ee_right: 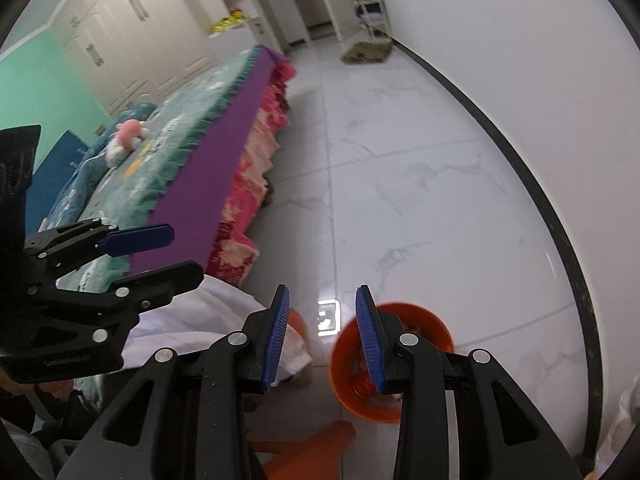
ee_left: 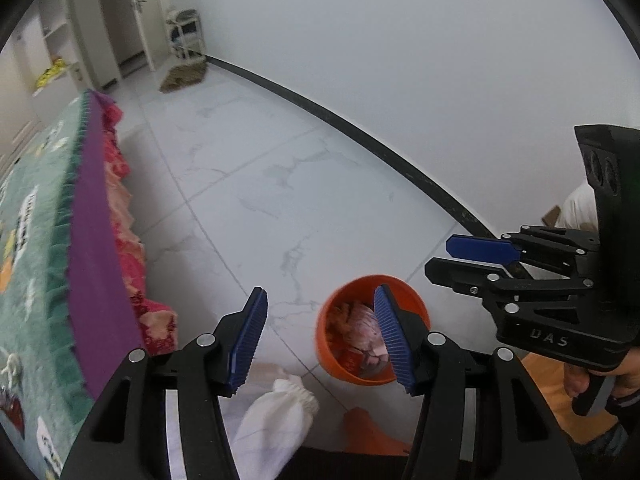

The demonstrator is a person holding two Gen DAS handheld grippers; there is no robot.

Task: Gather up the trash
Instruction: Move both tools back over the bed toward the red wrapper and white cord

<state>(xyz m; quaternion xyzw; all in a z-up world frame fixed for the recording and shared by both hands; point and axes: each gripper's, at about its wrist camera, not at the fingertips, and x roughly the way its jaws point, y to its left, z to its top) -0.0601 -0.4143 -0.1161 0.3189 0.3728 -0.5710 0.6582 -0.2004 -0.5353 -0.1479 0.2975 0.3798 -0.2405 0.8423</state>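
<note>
Left wrist view, left to right: bed (ee_left: 36, 240) with teal patterned cover and purple edge is running along the left, pink frilled skirt below it. Left gripper (ee_left: 322, 340) is hanging over the white marble floor (ee_left: 260, 184), fingers spread wide, nothing between them. Orange trash bin (ee_left: 340, 364) is standing on the floor near, its rim passing behind the right blue pad (ee_left: 394, 340); crumpled pink and red trash is lying inside. Most of the bin is sitting right of the gap between the fingers. White sleeve (ee_left: 276, 420) is showing at the bottom. Right gripper (ee_left: 440, 258) is coming in from the right, empty, with a narrow gap between its fingers; "DAS" is reading on its body.

Right wrist view: left gripper (ee_right: 184, 254) at left, right gripper (ee_right: 322, 334) released, empty, bin (ee_right: 424, 320) behind its right finger.
</note>
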